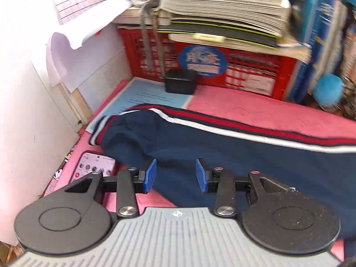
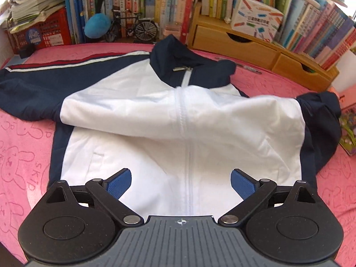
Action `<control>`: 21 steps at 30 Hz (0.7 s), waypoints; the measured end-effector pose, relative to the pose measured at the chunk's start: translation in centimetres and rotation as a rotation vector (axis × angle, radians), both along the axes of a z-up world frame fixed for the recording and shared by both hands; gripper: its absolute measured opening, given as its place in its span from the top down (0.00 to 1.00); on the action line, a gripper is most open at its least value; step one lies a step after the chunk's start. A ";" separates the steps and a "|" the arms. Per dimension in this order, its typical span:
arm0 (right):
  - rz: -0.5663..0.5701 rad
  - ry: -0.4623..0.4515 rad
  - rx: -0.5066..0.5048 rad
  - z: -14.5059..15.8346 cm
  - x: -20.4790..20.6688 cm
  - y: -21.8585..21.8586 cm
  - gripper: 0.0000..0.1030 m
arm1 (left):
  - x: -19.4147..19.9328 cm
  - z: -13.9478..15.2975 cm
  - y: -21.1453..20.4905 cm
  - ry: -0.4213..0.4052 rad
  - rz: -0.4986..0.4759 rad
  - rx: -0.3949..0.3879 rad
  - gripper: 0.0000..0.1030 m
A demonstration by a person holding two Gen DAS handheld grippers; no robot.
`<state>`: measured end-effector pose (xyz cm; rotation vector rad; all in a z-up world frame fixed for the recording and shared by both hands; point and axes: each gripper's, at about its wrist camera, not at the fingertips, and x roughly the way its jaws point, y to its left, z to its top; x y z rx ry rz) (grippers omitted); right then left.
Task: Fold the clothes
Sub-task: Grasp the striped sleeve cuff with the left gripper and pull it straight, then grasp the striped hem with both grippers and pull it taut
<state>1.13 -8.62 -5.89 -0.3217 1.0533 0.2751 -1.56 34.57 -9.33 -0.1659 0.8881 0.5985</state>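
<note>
A navy and white zip jacket (image 2: pixel 178 115) lies face up on a pink towel (image 2: pixel 20 151), collar toward the books. Its left sleeve (image 2: pixel 31 82) stretches out flat with red and white stripes; the right sleeve (image 2: pixel 320 120) is bunched at the side. My right gripper (image 2: pixel 180 183) is open and empty above the jacket's lower front, over the zip. My left gripper (image 1: pixel 175 175) is open and empty just above the navy sleeve (image 1: pixel 222 146) near its cuff (image 1: pixel 100 133).
A red crate (image 1: pixel 222 66) with stacked books, a black box (image 1: pixel 180 81) and a blue paper (image 1: pixel 142 100) stand behind the sleeve. A remote (image 1: pixel 93 166) lies by the white wall. A bookshelf, wooden drawers (image 2: pixel 244 42), a model bicycle (image 2: pixel 131 26) and a blue plush ball (image 2: pixel 96 27) line the back.
</note>
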 end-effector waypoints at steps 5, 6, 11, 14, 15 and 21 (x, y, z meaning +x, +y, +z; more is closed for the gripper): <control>-0.105 0.055 -0.028 -1.5 -0.9 -5.3 0.06 | -3.1 -0.2 -11.3 0.045 -0.276 -0.060 0.63; -0.125 0.066 -0.028 -1.8 -1.0 -6.3 0.06 | -3.5 -0.4 -13.5 0.056 -0.318 -0.092 0.63; -0.179 0.104 0.027 -2.9 -1.5 -10.9 0.06 | -5.6 -1.3 -23.7 0.118 -0.474 -0.232 0.58; -0.157 0.155 0.057 -3.7 -2.4 -13.8 0.09 | -6.6 -2.3 -28.1 0.164 -0.463 -0.285 0.58; -0.146 0.152 0.057 -3.8 -2.8 -14.8 0.11 | -6.9 -2.6 -29.3 0.181 -0.449 -0.301 0.58; -0.129 0.125 0.056 -4.0 -4.6 -21.0 0.11 | -7.9 -3.4 -33.5 0.265 -0.324 -0.247 0.51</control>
